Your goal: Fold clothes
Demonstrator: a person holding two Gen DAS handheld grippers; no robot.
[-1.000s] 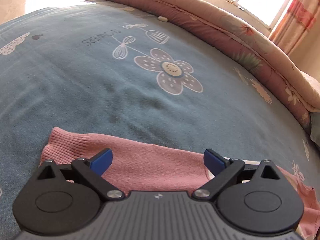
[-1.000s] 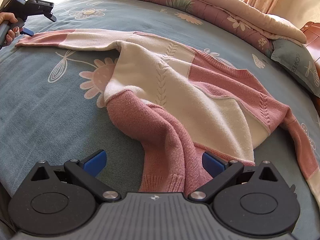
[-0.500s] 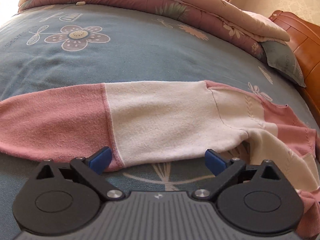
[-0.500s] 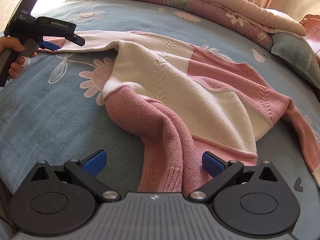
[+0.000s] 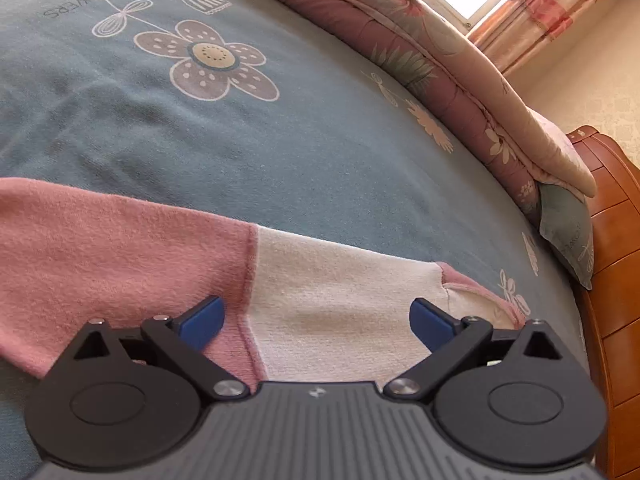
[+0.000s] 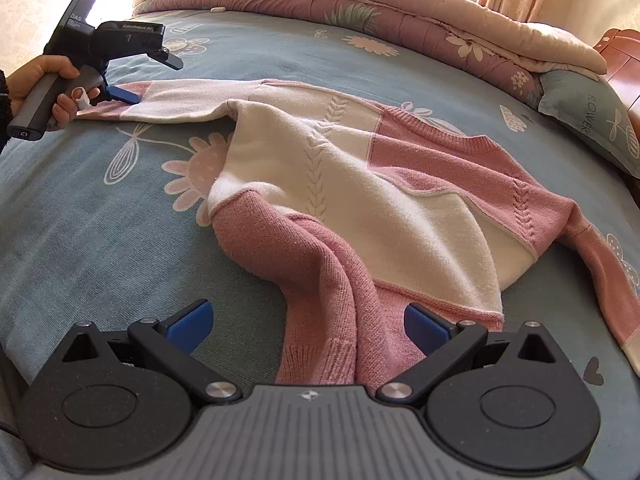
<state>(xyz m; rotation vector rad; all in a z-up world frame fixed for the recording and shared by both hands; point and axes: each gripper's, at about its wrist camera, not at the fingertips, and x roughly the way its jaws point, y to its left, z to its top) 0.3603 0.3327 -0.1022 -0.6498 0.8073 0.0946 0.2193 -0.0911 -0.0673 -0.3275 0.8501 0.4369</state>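
Left view set low, close over sweater sleeve [image 5: 240, 280]; right view farther back, facing bedspread [image 6: 100, 240]; sleeve shared.

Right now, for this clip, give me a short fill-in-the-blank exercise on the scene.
1. The sweater is pink and ____.
2. Both the left claw and the right claw have jaws standing ____.
3. The sweater lies on a blue bedsheet printed with ____.
4. The left claw sits over the sweater's ____, at its colour seam.

Missing words: white; open; flowers; sleeve
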